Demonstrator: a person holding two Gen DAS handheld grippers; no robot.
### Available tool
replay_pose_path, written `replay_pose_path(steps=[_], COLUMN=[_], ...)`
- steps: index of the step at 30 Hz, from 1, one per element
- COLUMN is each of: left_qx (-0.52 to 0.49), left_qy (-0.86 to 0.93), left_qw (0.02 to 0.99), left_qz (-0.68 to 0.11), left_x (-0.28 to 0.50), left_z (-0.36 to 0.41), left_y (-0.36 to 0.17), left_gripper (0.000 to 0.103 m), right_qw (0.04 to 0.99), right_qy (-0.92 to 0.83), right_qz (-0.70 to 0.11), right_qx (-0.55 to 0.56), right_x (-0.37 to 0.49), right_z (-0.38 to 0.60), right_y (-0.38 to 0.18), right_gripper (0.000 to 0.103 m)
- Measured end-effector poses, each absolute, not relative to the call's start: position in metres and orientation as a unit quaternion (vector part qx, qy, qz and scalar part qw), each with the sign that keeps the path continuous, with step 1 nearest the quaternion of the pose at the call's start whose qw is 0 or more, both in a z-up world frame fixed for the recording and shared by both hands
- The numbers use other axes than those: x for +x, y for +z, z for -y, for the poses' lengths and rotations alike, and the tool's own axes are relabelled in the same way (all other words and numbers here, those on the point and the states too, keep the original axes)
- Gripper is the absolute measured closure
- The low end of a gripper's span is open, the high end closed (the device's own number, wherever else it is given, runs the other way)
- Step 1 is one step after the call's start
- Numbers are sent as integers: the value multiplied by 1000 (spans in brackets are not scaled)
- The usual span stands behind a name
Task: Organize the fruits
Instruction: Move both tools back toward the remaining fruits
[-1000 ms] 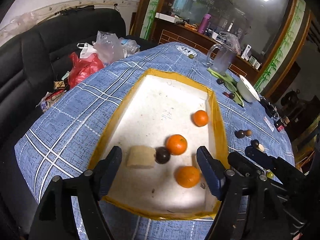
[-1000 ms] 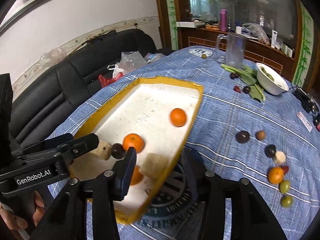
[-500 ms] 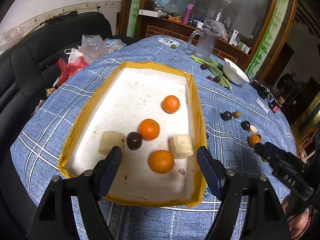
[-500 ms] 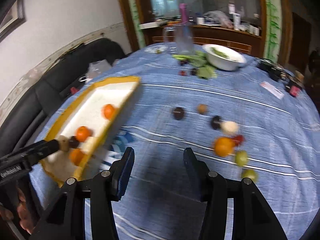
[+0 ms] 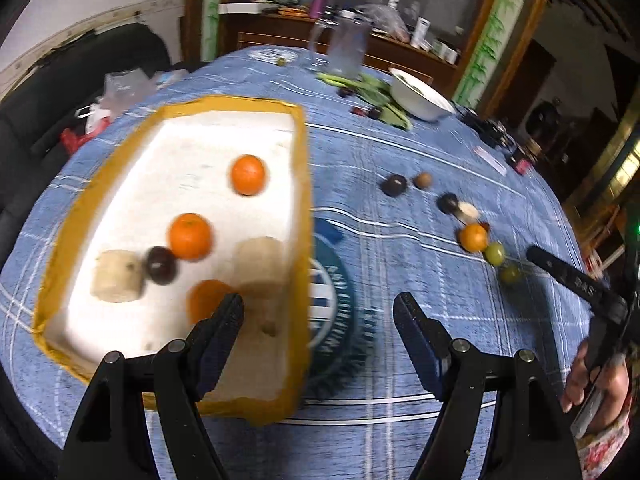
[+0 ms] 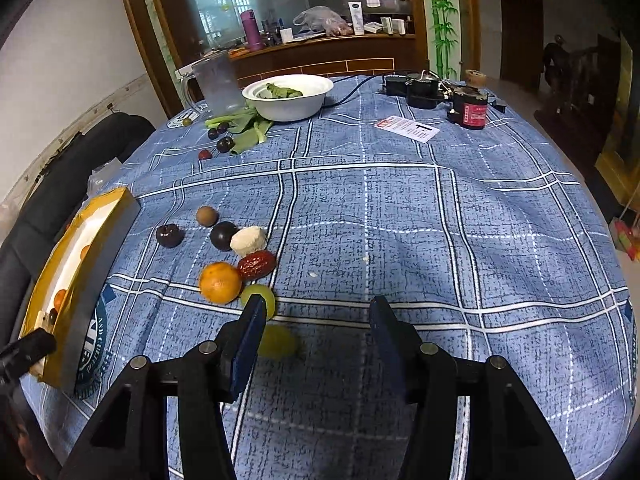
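A home dining room. A checked blue cloth (image 6: 400,208) covers the desk; upper left, a black leather sofa (image 5: 52,80). A wooden sideboard (image 6: 312,54) with household clutter stands at the top.

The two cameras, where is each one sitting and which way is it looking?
Left wrist view: sits on the left gripper, looking down over the yellow-rimmed white foam tray; its two open black fingers and a hand on the right gripper show.
Right wrist view: sits on the right gripper, looking down across the blue checked tablecloth; its own open fingers show.
Shared: the tray, the loose orange, the white bowl.
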State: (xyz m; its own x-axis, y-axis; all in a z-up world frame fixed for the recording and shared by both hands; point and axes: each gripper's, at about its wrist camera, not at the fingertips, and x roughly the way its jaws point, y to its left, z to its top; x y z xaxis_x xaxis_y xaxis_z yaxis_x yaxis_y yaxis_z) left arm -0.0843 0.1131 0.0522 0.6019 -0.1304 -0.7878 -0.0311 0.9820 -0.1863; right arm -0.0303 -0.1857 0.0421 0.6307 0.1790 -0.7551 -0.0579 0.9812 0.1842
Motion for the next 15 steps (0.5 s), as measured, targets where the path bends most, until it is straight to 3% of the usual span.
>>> replay_pose_path(steps=[15], left_qx=[-58], left_qy=[-57], left_qw=[885], left_qz=[-459], left_x=[-55], left_z=[-71], left_y=[49], left_gripper=[23], right_qw=[882], right_qy=[112], right_qz=[-457], right_qx=[35], right_x=[-24], right_z=[155], right_y=[14], right_gripper=[46])
